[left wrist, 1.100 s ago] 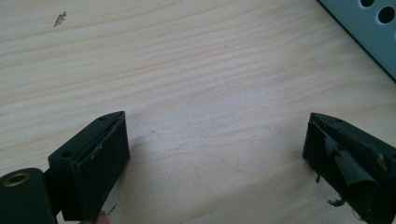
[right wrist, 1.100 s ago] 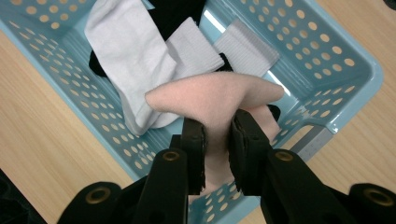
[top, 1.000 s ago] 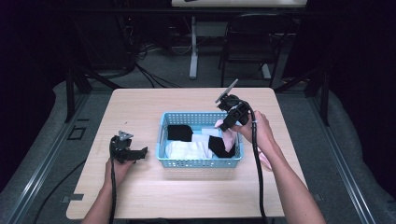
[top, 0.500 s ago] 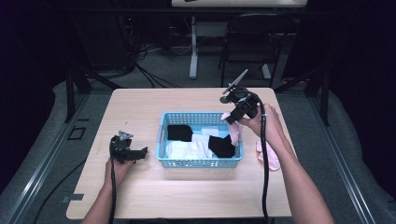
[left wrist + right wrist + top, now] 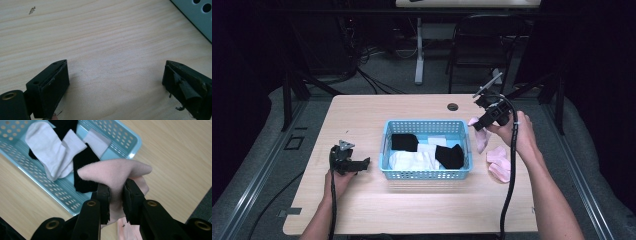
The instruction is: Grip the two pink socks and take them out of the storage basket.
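Pink sock [image 5: 117, 176] clamped in rt claw [image 5: 115, 203], beside basket [image 5: 130, 138].

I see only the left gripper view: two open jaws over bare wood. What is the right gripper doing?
Observer: The right gripper is shut on a pink sock, lifted beside the basket.
Operator: Is another pink sock somewhere?
Observer: Yes, one lies on the table right of the basket.
Operator: What is in the basket?
Observer: White socks and black socks.
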